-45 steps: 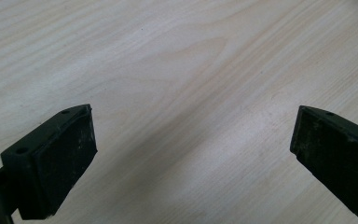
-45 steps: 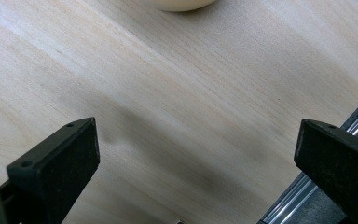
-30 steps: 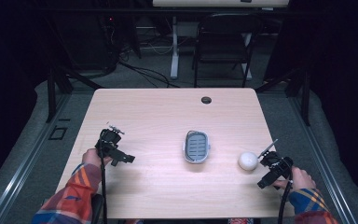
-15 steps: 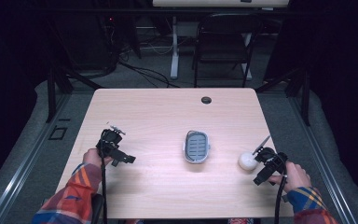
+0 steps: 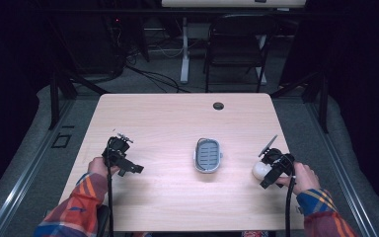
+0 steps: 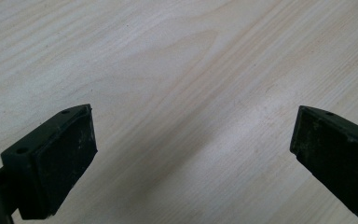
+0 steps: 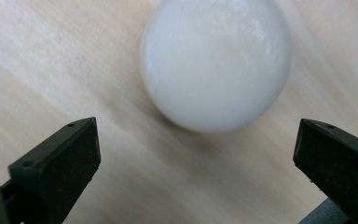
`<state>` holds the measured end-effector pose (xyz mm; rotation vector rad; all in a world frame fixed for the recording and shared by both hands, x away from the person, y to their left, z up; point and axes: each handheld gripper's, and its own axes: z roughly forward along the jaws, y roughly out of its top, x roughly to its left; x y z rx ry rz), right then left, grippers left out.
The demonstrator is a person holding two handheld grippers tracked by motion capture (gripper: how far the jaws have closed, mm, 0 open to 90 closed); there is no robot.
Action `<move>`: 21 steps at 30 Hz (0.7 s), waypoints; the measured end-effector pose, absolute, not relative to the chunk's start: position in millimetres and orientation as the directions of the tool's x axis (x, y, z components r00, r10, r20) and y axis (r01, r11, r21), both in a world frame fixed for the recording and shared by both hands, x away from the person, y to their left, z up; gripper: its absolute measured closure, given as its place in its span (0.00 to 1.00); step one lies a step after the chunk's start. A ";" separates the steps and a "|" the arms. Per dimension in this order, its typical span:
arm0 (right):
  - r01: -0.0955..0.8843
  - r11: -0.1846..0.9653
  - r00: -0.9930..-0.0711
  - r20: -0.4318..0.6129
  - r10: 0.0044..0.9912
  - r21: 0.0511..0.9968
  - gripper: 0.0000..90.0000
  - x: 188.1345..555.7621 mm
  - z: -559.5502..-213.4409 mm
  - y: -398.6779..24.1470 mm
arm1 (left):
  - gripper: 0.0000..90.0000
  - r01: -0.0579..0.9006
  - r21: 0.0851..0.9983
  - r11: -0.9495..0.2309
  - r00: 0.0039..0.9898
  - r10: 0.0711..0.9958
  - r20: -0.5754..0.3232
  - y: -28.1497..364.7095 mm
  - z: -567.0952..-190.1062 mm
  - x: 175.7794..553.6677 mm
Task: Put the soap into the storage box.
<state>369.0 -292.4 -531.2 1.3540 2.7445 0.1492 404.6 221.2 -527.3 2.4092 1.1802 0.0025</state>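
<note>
At the left of the high view, the left gripper [image 5: 121, 157] hovers over bare wood on the bench [image 5: 168, 123], well apart from everything else. In the left gripper view its fingers [image 6: 51, 161] stand wide apart with nothing but wood grain between them, so this hand appears idle and has no part in the work so far.

Near the middle of the high view, slightly right of centre, a small oval grey tray with a slatted blue-grey inside [image 5: 208, 155] lies flat on the bench. Nothing rests in it. A dark round grommet [image 5: 218, 105] sits near the far edge of the bench, toward the top of the frame.

At the right of the high view, the white ball [image 5: 261, 170] rests on the bench, well apart from the tray, with the right gripper [image 5: 272, 168] just beside it. In the right gripper view the ball [image 7: 216, 63] fills the upper middle of the frame, sitting on the wood ahead of the fingers [image 7: 58, 170], which are spread wide to either side and touch nothing.

As a judgement, the work is at its very start: the approach to the ball is nearly made, but the grasp is not yet taken. Closing on the ball, lifting it and probably carrying it to the tray all remain.
</note>
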 end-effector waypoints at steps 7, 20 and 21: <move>0.732 0.681 -0.680 -0.046 0.732 0.020 0.06 386.9 -524.0 -286.3 | 0.00 0.748 0.398 -0.531 0.634 0.748 -0.194 221.0 -527.6 404.8; 0.753 0.652 -0.653 -0.025 0.757 0.089 0.17 399.9 -533.6 -272.8 | 0.00 0.745 0.396 -0.537 0.638 0.746 -0.190 220.2 -527.3 403.9; 0.751 0.655 -0.655 -0.027 0.755 0.087 0.18 401.1 -534.7 -272.1 | 0.00 0.745 0.396 -0.537 0.638 0.746 -0.190 220.2 -527.4 403.9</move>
